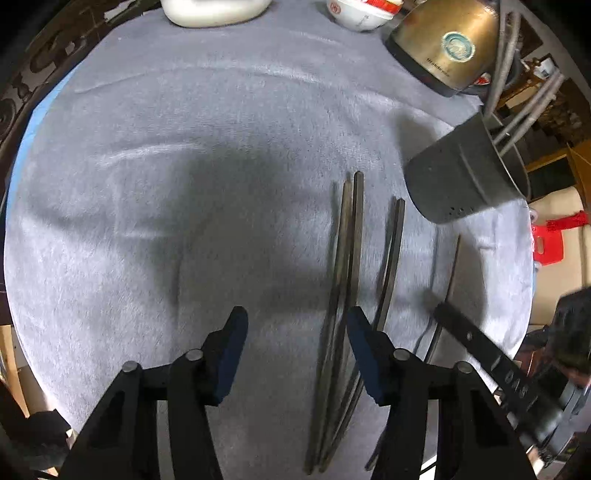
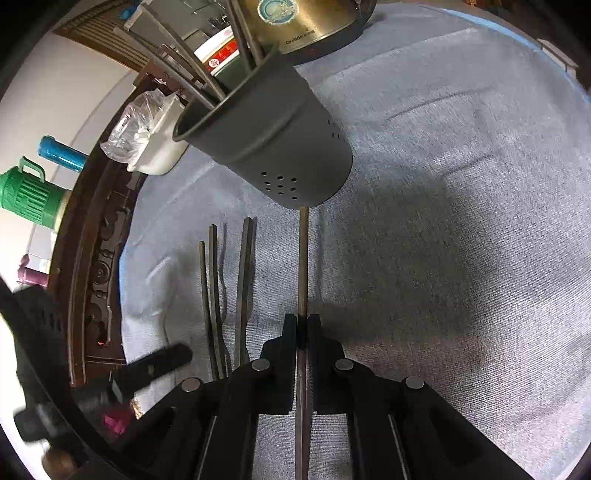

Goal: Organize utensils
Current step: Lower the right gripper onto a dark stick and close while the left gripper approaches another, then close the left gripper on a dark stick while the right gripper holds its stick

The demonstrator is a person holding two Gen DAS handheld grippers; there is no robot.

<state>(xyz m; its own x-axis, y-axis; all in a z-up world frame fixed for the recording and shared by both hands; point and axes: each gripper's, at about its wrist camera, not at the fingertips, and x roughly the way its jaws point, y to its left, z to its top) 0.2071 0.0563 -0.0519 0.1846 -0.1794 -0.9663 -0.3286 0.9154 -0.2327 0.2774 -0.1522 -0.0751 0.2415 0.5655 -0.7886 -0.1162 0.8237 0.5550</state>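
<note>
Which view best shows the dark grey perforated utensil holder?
The right wrist view: the dark grey perforated utensil holder sits near centre, showing its open rim, drain holes and the chopsticks standing inside. In the left wrist view the holder sits at the right edge, blurred, its mouth mostly hidden.

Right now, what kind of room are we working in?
Probably a home dining area or kitchen: a cloth-covered table with a brass kettle, a bowl and chopsticks beside a holder.

Matt grey holder (image 2: 273, 147); fuzzy cloth (image 1: 221, 147); glossy brass-toned kettle (image 1: 443, 48).
</note>
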